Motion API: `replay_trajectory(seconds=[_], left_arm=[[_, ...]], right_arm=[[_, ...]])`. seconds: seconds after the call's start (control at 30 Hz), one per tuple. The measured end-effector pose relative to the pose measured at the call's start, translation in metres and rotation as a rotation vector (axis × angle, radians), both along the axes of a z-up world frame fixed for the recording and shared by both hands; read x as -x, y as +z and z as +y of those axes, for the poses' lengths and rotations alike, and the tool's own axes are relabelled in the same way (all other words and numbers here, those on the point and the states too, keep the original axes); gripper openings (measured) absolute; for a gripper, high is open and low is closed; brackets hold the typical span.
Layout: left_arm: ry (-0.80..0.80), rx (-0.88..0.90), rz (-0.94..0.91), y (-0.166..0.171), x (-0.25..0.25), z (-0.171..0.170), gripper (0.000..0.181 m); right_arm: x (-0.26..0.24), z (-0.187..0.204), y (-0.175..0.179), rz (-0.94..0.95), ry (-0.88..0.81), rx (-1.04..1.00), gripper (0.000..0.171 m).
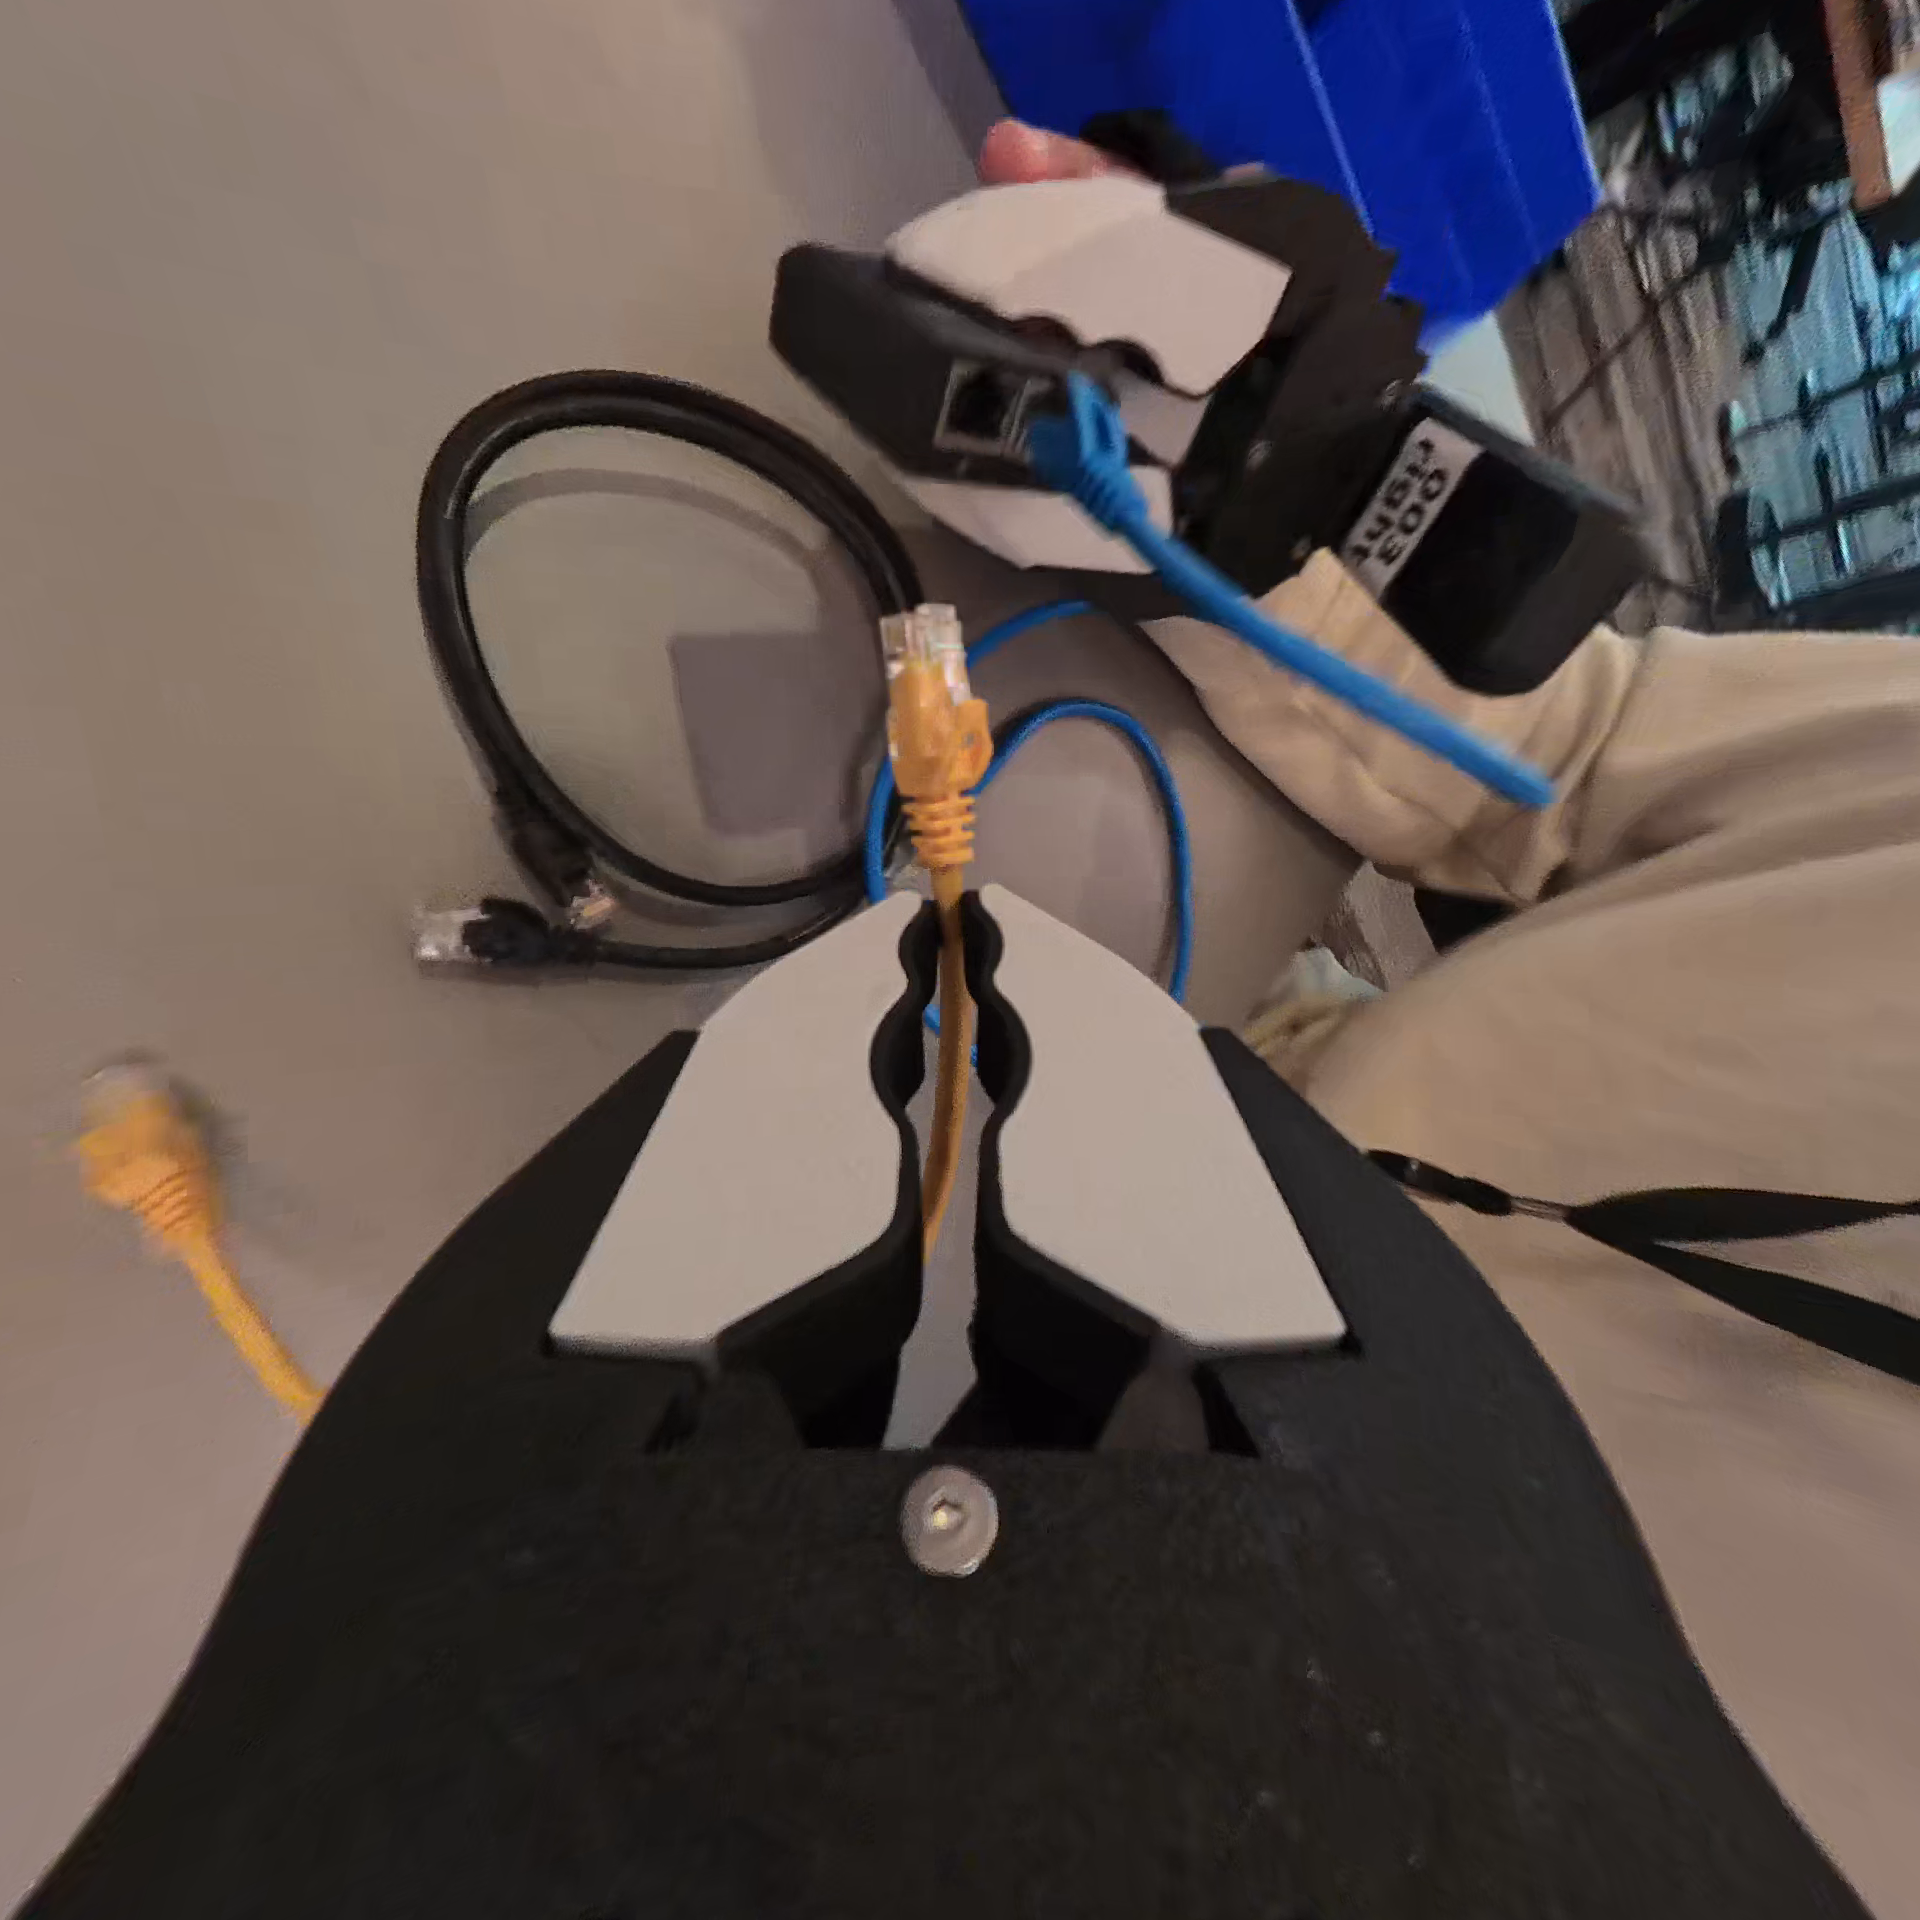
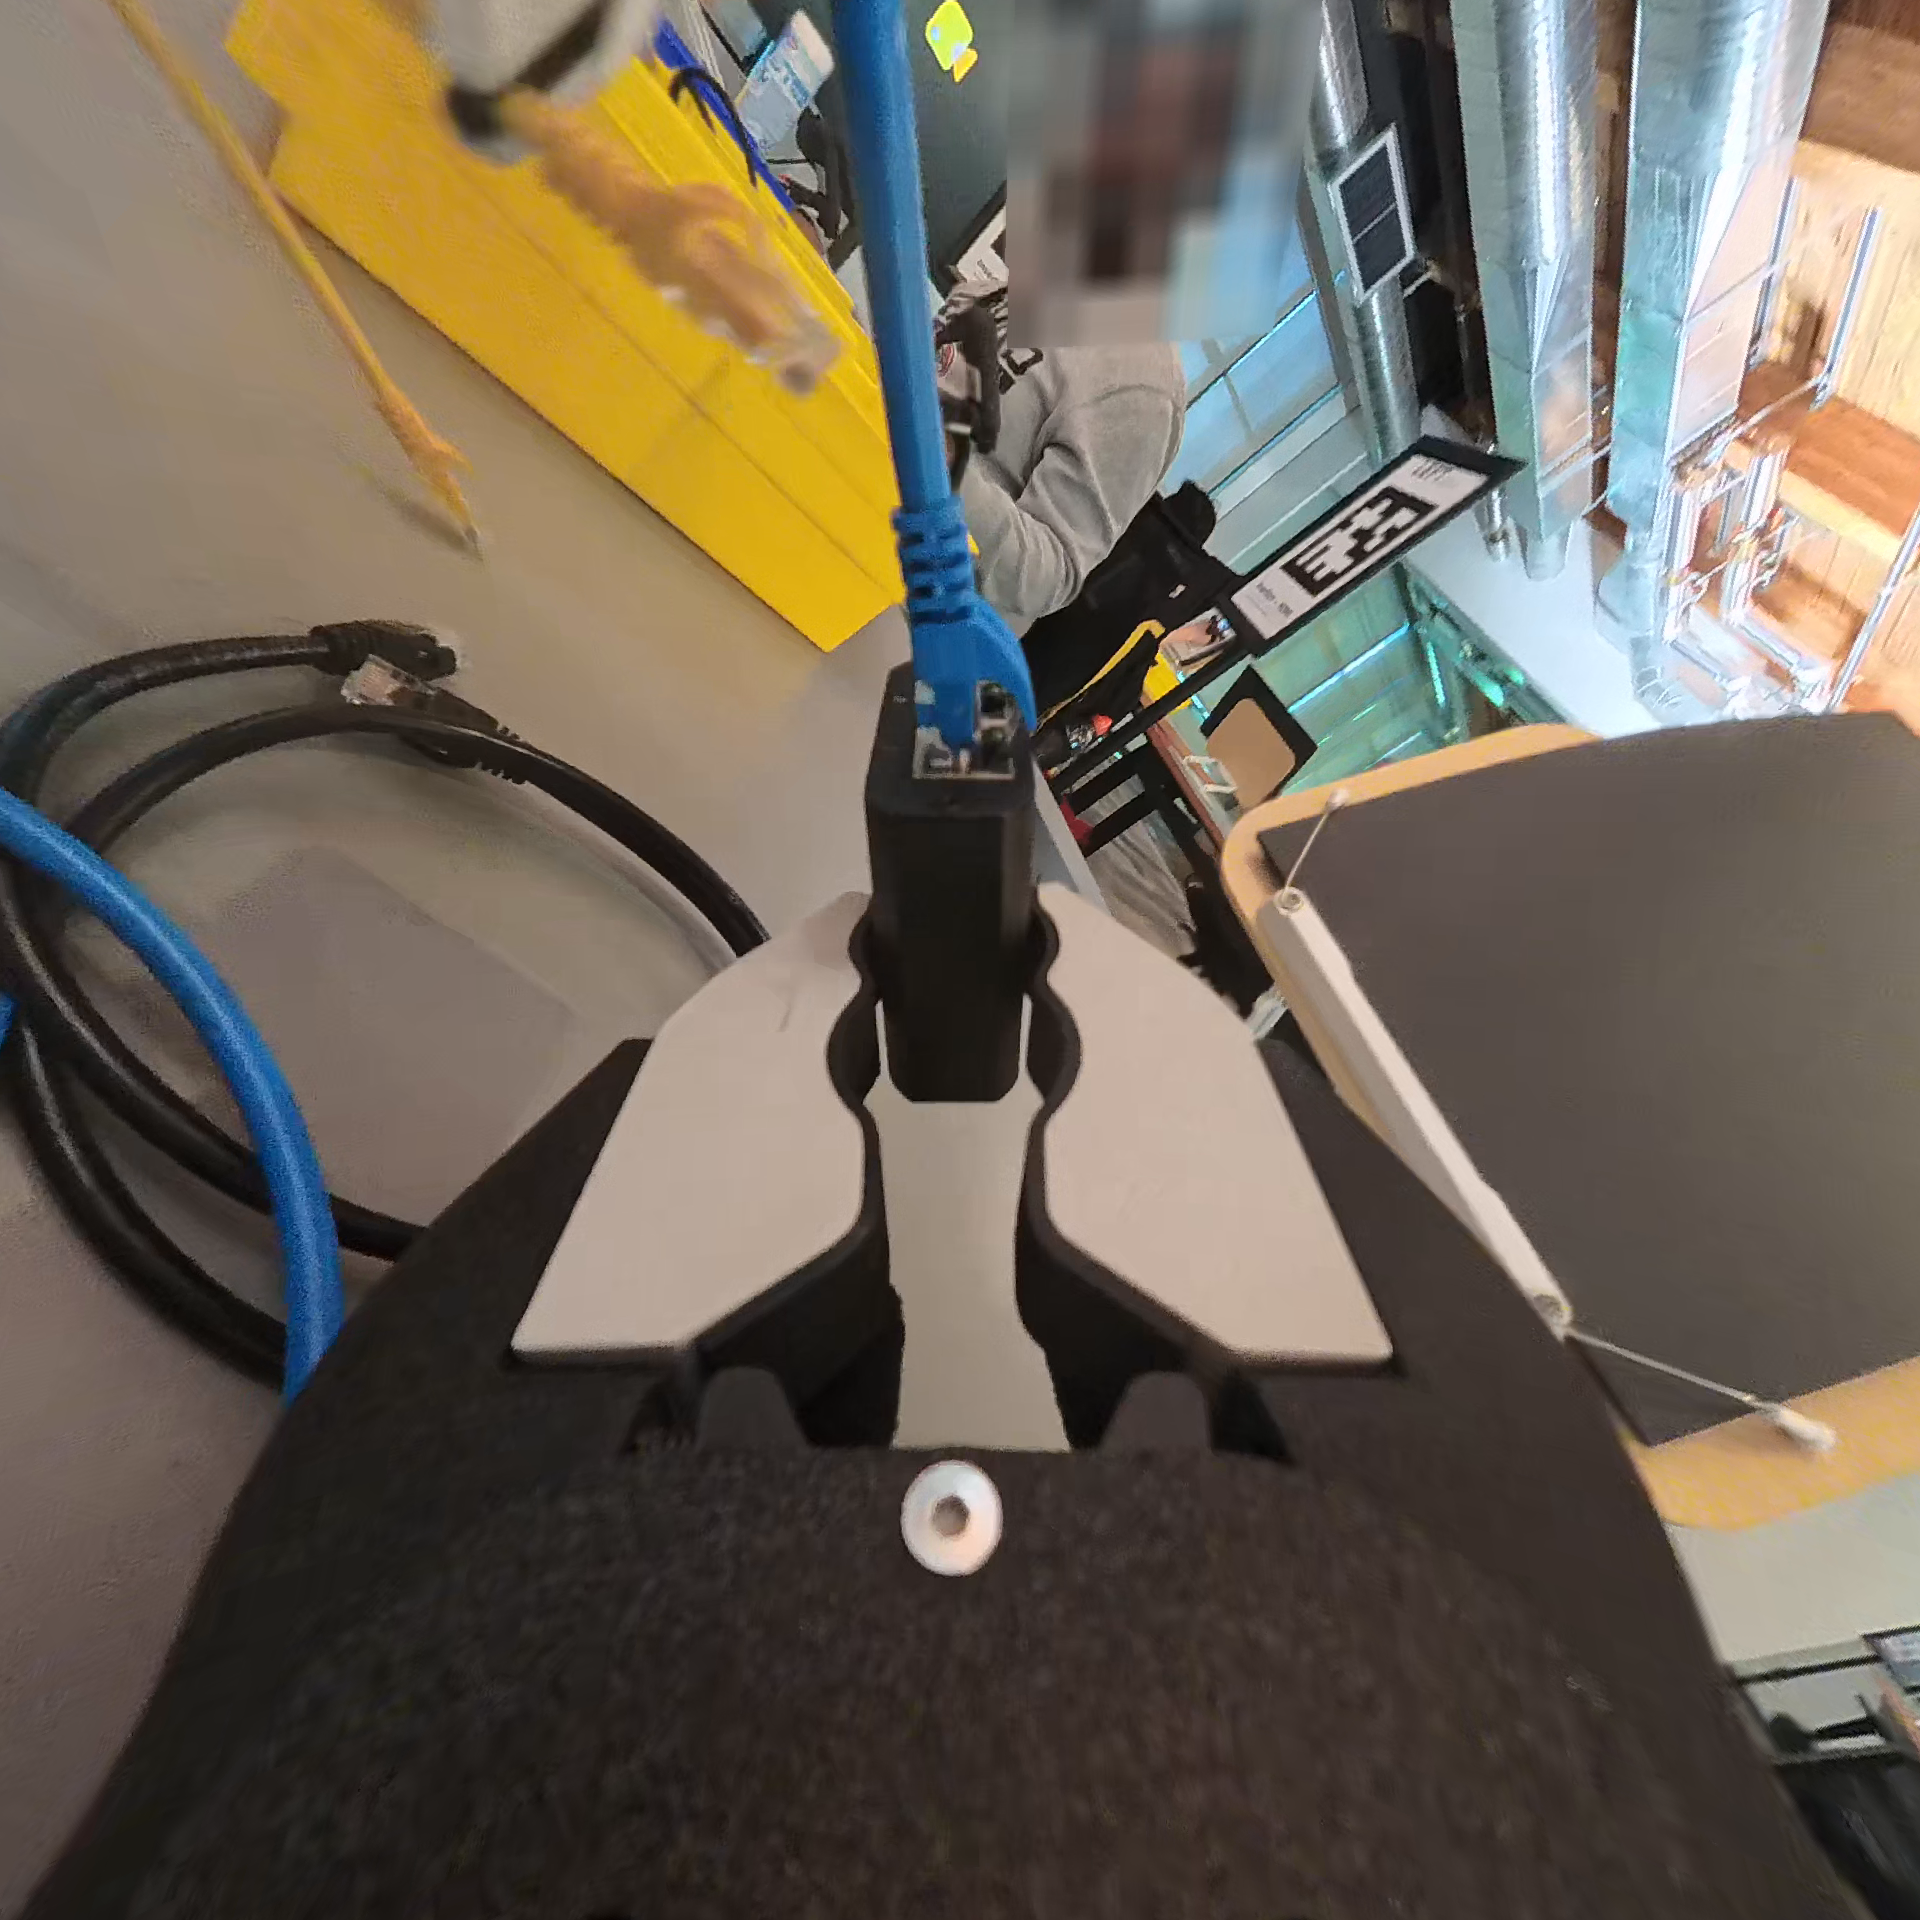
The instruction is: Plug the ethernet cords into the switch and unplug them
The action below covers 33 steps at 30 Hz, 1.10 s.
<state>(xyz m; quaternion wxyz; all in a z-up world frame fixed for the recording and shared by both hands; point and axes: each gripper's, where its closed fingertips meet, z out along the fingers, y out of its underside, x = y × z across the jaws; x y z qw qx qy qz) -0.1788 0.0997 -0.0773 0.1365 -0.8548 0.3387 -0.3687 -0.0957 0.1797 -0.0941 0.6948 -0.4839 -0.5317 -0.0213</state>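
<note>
Left wrist view, left gripper fingers clamped on yellow cord, plug pointing toward black switch, right gripper fingers clamped on switch held above bench, blue cord plugged into switch, black cord coiled on bench below switch.

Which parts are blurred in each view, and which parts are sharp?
Left wrist view: the yellow plug held by the left gripper is sharp; the loose yellow plug at far left is smeared. Right wrist view: the switch and blue plug are sharp; the yellow plug at top is blurred.
</note>
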Motion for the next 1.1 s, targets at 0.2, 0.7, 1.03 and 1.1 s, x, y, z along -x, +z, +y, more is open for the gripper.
replay_trajectory(seconds=[0.2, 0.7, 1.03, 1.1], left_arm=[[-0.192, 0.191, 0.097, 0.015, -0.021, 0.002, 0.004], [-0.203, 0.404, 0.152, -0.005, -0.027, 0.002, 0.004], [-0.159, 0.445, 0.143, -0.012, -0.024, 0.009, 0.004], [-0.142, 0.44, 0.13, -0.011, -0.025, 0.013, 0.004]], right_arm=[[0.007, -0.005, 0.0, -0.103, -0.028, -0.134, 0.024], [0.011, -0.007, -0.006, -0.163, -0.037, -0.17, 0.024], [0.011, -0.005, -0.009, -0.19, -0.049, -0.17, 0.024], [0.01, -0.005, -0.009, -0.196, -0.058, -0.178, 0.024]])
